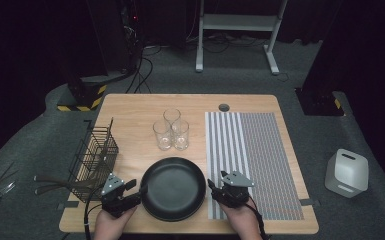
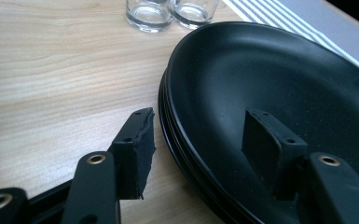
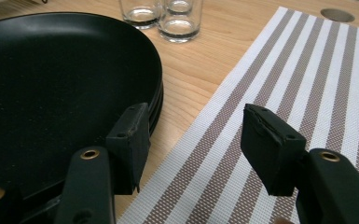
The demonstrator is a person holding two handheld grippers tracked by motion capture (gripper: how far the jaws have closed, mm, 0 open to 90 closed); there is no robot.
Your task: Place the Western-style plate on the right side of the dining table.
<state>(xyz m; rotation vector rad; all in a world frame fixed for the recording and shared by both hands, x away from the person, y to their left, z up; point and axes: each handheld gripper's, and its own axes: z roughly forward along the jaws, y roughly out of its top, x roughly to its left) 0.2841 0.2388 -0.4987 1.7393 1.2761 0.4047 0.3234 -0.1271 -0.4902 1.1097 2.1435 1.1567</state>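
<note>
A stack of black plates (image 1: 174, 187) lies at the front middle of the wooden table (image 1: 130, 110). My left gripper (image 1: 137, 187) stands open at the stack's left rim. In the left gripper view the plates (image 2: 270, 84) run between the jaws of that gripper (image 2: 199, 128): one jaw over the wood, the other over the top plate's inside, neither pad pressing. My right gripper (image 1: 211, 186) is open at the right rim. In the right gripper view this gripper (image 3: 196, 123) has one jaw beside the plates (image 3: 51, 79) and the other over the striped placemat (image 3: 307, 70).
Three clear glasses (image 1: 171, 131) stand close together behind the plates. The striped placemat (image 1: 252, 160) covers the table's right part. A black wire basket (image 1: 92, 160) stands at the left edge, with dark utensils (image 1: 50, 182) beside it. A white container (image 1: 346, 172) sits on the floor to the right.
</note>
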